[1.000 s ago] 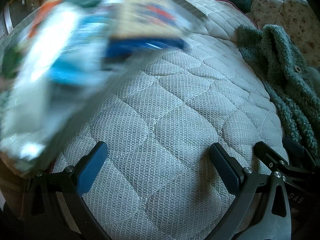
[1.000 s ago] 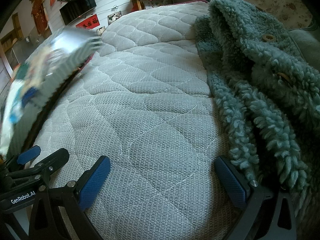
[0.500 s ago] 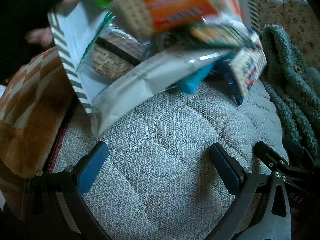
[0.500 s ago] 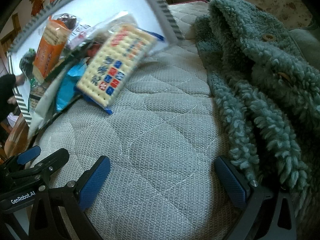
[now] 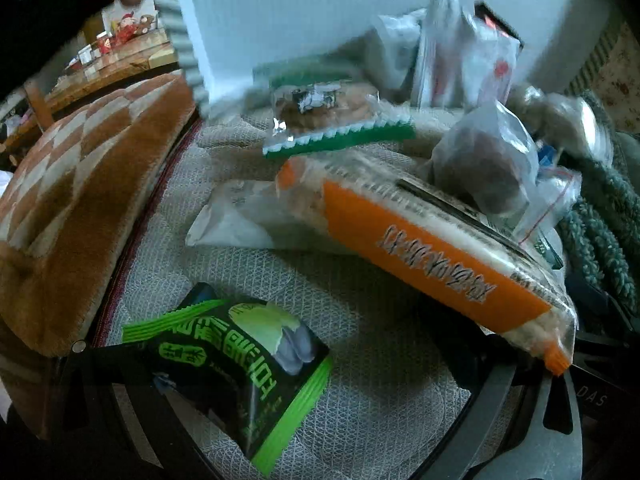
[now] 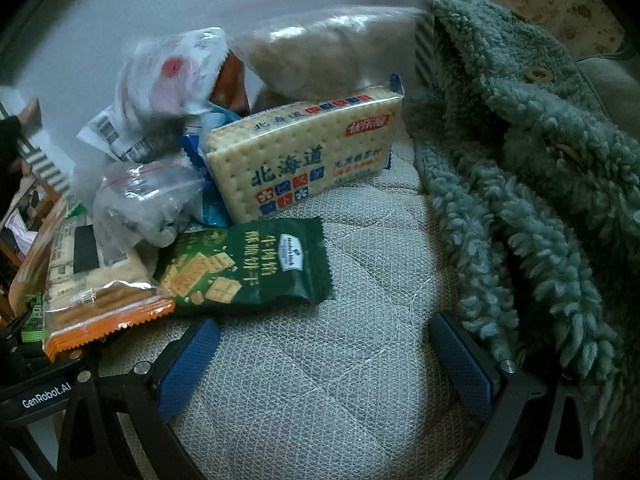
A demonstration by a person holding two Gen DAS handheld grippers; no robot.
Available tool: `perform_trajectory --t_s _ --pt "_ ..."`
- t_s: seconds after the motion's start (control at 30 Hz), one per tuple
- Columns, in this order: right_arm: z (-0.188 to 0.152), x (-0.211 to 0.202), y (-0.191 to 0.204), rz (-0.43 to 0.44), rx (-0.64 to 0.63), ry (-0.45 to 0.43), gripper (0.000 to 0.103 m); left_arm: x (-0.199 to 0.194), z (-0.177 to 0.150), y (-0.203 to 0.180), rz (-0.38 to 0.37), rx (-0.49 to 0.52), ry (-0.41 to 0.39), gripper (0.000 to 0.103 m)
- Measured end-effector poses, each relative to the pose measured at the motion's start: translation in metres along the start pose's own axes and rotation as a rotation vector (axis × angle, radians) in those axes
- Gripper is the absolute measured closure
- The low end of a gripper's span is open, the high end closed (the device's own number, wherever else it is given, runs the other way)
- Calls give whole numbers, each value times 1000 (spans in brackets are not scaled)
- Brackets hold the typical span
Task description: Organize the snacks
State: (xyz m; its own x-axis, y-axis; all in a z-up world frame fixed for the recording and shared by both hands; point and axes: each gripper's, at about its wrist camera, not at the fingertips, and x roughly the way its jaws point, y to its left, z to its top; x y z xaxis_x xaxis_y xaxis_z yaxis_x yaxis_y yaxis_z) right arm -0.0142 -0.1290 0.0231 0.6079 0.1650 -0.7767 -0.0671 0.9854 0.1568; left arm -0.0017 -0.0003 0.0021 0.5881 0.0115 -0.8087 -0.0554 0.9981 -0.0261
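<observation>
While the snack packets lie heaped on the quilted mattress [image 6: 344, 360], both grippers rest low at its near edge. The right gripper [image 6: 324, 364] has its jaws set wide, with nothing between them. The left gripper [image 5: 320, 408] is largely covered by packets, so its jaw state cannot be told.

Right wrist view:
- A cream cracker pack [image 6: 304, 156] stands tilted at the centre of the heap.
- A dark green biscuit packet [image 6: 248, 268] lies flat just in front of it.
- An orange cracker pack [image 6: 92, 288] lies to the left, overlapping the green packet's edge.
- A clear zip bag [image 6: 144, 200] rests on top of the orange pack.

Left wrist view:
- A black-and-green packet [image 5: 236, 368] lies across the left finger.
- The orange pack extends over the right finger.

A white tray with a striped rim [image 5: 180, 32] is tilted behind the heap. A teal fleece garment [image 6: 532, 168] lies beside the heap on the right.
</observation>
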Motion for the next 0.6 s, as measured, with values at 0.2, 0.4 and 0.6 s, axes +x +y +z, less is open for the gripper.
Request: perform_trajectory --t_s 0.2,0.4,0.6 --pt "0 0 0 1 0 0 0 2 -1 -2 0 0 0 1" --pt "-2 0 -1 1 0 0 0 2 -1 -3 0 0 0 1" --pt "-2 0 -1 1 1 0 0 2 -1 -3 0 0 0 1"
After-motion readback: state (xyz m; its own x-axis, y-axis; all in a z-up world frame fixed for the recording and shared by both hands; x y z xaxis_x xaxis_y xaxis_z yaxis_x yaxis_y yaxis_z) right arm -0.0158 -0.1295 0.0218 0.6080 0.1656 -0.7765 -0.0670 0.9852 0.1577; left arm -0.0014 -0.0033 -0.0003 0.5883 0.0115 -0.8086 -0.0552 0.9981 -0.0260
